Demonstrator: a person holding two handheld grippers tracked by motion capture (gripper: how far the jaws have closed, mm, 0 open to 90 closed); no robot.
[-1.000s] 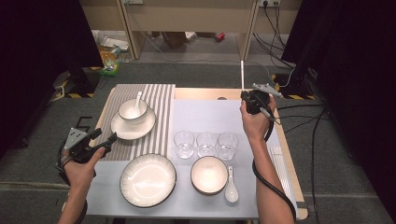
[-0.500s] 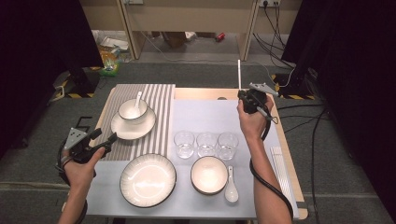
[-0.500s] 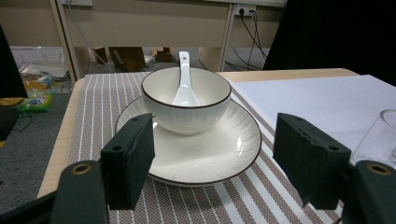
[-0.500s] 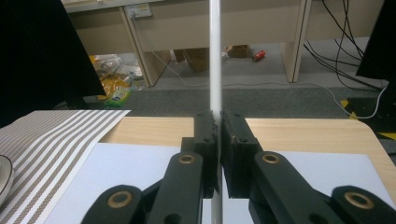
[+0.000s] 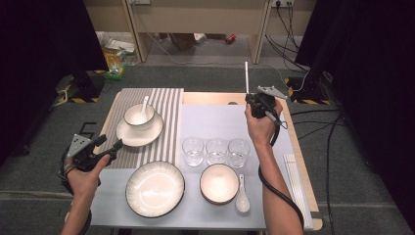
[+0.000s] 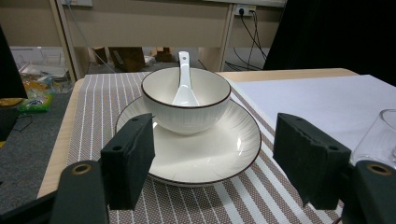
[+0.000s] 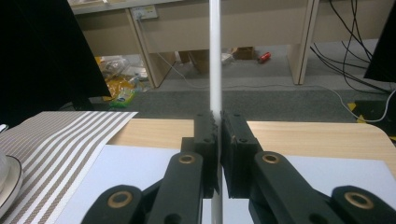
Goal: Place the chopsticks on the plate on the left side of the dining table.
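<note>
My right gripper (image 5: 249,98) is over the far edge of the table, shut on a thin white stick (image 5: 246,76) that stands upright out of its jaws. In the right gripper view the stick (image 7: 215,56) rises straight up from the closed pads of that gripper (image 7: 218,126). My left gripper (image 5: 108,143) is open at the table's left edge with nothing between its jaws. From the left gripper (image 6: 215,140), I look onto a white bowl (image 6: 186,100) with a spoon (image 6: 184,79) in it, standing on a saucer plate (image 6: 233,149).
A striped placemat (image 5: 166,105) lies under the bowl and saucer (image 5: 139,136). Three glasses (image 5: 216,151) stand in a row mid-table. Near the front are a large plate (image 5: 155,188), a second bowl (image 5: 219,183) and a spoon (image 5: 242,196). White sticks (image 5: 296,181) lie along the right edge.
The right gripper has shifted slightly to the left with the white stick still in it. The left gripper has stayed where it was.
</note>
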